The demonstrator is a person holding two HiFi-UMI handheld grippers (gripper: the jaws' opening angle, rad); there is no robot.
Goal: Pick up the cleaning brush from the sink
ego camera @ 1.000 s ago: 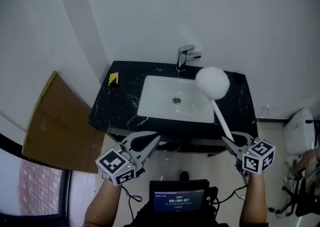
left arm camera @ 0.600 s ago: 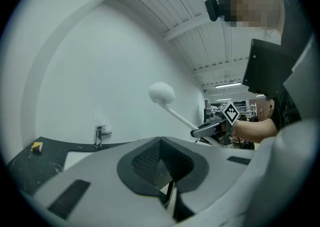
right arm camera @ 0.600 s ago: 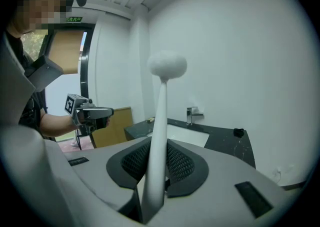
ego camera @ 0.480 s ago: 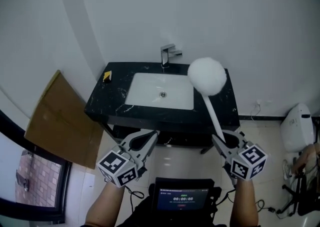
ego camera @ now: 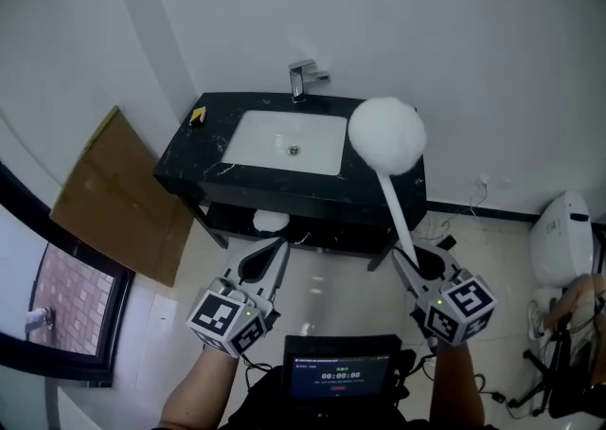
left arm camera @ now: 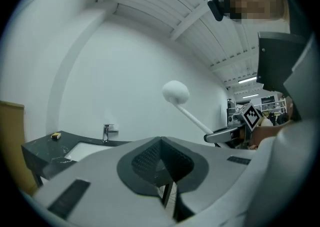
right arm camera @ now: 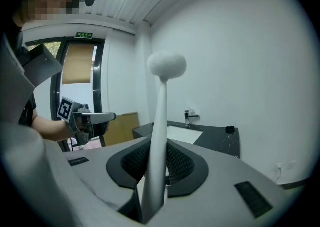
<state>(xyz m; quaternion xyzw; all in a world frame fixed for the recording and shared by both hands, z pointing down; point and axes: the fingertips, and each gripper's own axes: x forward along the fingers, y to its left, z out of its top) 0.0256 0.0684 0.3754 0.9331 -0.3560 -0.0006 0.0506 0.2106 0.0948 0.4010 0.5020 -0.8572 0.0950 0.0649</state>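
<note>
- One cleaning brush (ego camera: 387, 134), white, with a round fluffy head on a long thin handle, is raised in the air at center right of the head view. In the frame its head overlaps the right end of the one black counter (ego camera: 189, 172), to the right of the basin.
- The right gripper (ego camera: 409, 260), at lower right, has its two jaws clamped narrow on the bottom of the brush handle. In the right gripper view the handle runs straight up between the pads.
- The left gripper (ego camera: 275, 256), at lower left, carries nothing, and its two jaws are drawn together at the tips.
- One white sink (ego camera: 256, 149) is set into the counter. One chrome faucet (ego camera: 301, 78) stands behind it, and one small yellow item (ego camera: 197, 116) sits at the counter's upper-left corner.
- One brown board (ego camera: 118, 196) leans at the left of the frame, and one small screen (ego camera: 341, 376) glows at the bottom edge.
</note>
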